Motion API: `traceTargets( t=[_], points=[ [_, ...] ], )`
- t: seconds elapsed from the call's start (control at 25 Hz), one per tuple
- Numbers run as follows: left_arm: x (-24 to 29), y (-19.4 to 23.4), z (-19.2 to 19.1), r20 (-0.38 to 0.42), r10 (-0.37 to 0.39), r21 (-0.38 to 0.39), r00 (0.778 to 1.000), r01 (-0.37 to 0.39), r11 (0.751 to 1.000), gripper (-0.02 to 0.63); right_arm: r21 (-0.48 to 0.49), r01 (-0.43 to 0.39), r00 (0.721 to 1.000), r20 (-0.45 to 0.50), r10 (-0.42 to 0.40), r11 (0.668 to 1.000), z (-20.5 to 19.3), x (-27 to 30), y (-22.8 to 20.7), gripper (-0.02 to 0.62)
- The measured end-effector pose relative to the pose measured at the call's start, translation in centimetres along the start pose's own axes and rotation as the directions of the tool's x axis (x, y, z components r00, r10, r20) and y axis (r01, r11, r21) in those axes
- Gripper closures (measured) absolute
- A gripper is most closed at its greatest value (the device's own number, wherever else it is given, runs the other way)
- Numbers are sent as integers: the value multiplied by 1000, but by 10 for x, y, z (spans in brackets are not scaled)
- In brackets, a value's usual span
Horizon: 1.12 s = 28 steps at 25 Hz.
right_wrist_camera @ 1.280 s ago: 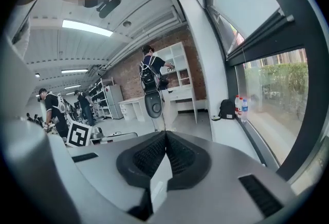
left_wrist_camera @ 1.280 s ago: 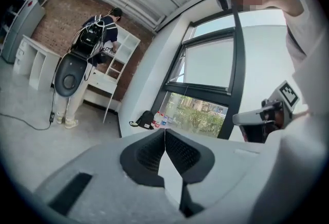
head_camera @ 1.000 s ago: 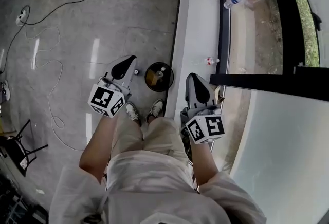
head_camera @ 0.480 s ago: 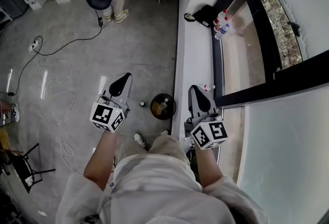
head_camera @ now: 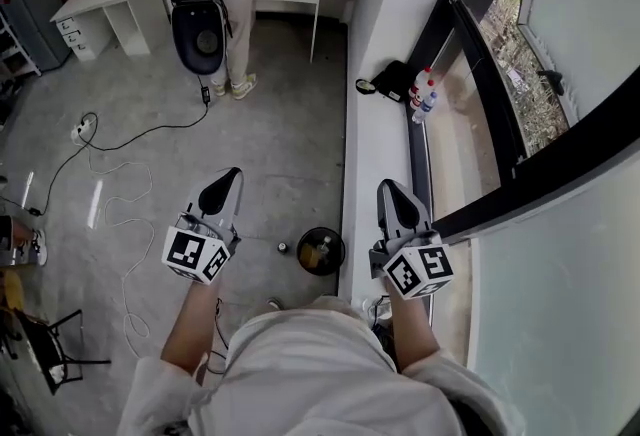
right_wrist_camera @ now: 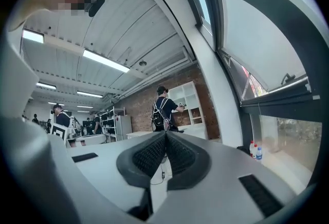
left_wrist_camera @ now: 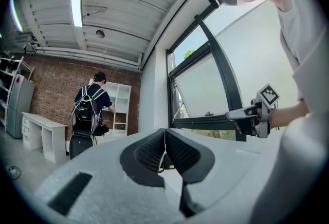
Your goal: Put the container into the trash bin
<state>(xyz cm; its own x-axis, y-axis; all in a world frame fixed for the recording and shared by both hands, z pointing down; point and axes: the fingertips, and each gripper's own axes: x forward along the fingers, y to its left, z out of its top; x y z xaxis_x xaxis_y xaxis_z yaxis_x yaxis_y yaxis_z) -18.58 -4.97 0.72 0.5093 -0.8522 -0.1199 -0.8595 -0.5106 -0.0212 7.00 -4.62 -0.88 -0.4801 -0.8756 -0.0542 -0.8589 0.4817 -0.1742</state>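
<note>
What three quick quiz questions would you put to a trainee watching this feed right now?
1. True or false: the right gripper has its jaws wide apart.
2. Fill in: the bottles stand on the white ledge below the ____.
3. Where is the trash bin?
A. Up on the ledge
B. On the floor, right beside the ledge
C. On a desk

Key:
1. False. Its jaws are together with nothing between them.
2. Window.
3. B.
</note>
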Motion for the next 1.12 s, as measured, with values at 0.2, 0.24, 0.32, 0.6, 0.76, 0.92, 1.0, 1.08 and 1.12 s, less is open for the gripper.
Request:
traceTargets(
  t=[0.2,0.24,0.32,0.6,0.76,0.92,1.0,1.08,1.12],
  points=[
    [-6,4,37,58,22,42,998,-24,999,589,-51,17,999,44,-15,999,33,-5,-23,594],
    [-6,5,45,71,27,47,997,-31,998,589,-65,24,998,55,-20,998,40,-7,-28,594],
    [-5,7,61,97,32,65,995,-39,997,589,-94,40,997,75,-33,995,55,-11,-39,594],
    [-24,-4,89,140,71,109,988,-86,990,589,-174,95,992,98,-78,980,76,-35,-68,594],
    [-45,-4,98,153,118,113,981,-136,984,589,-194,136,988,104,-117,972,79,-52,-77,594],
    [-59,1,91,139,181,135,974,-199,971,589,-167,198,978,104,-182,966,73,-69,-97,594],
    [-67,4,82,123,212,128,969,-228,965,589,-161,223,973,100,-209,961,69,-76,-103,594],
    [-76,6,79,115,230,121,966,-244,962,589,-167,235,971,92,-222,957,65,-81,-102,594],
    [-79,7,78,112,233,120,966,-246,962,589,-172,236,971,87,-224,956,64,-82,-102,594]
  ],
)
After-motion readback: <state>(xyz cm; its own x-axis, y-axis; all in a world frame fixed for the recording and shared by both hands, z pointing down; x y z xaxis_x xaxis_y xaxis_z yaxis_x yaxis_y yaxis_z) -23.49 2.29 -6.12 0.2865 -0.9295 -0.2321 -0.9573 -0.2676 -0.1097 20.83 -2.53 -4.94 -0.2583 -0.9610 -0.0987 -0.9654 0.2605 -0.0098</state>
